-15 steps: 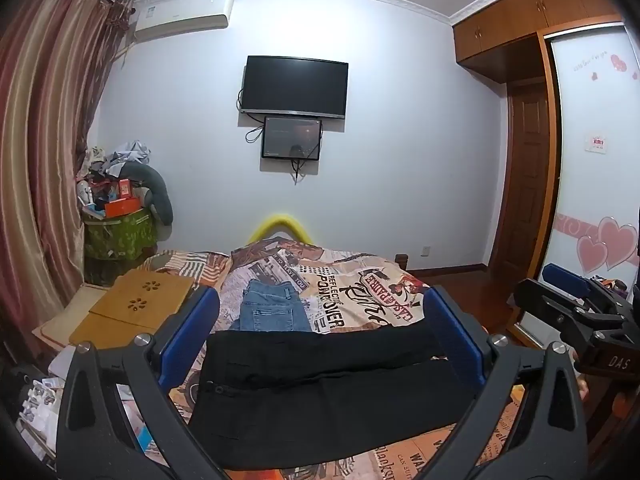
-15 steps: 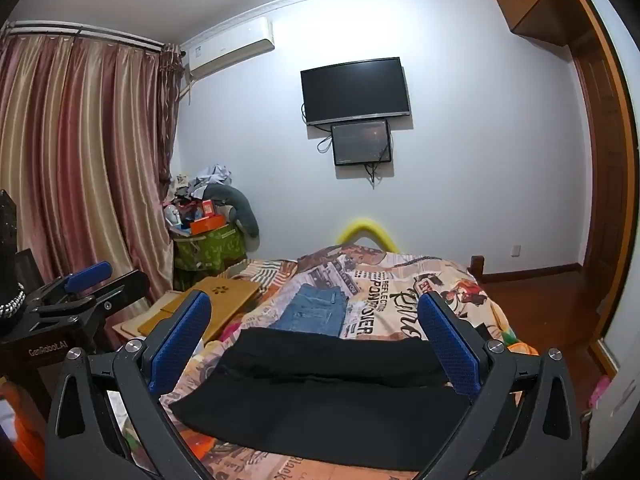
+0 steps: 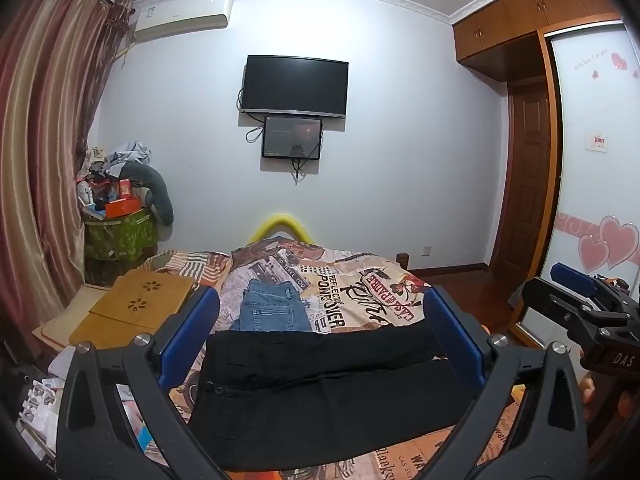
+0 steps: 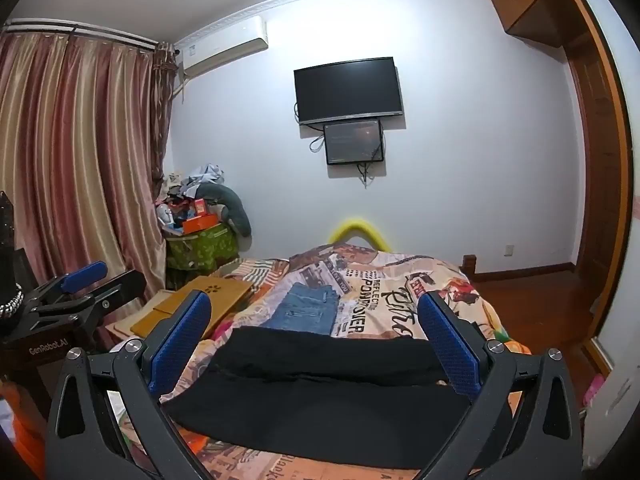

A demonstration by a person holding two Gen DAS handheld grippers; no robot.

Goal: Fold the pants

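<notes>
Almost nothing had changed since half a second earlier. The black fabric pants (image 3: 320,392) lay spread flat across the lower centre of both frames on the bed's newspaper-print cover (image 3: 360,292), as before. The left hand-held gripper (image 3: 320,344) and the right hand-held gripper (image 4: 316,344) stayed spread wide above the pants, holding nothing. Folded blue denim jeans (image 3: 272,308) remained just behind the black pants, mid-frame.
</notes>
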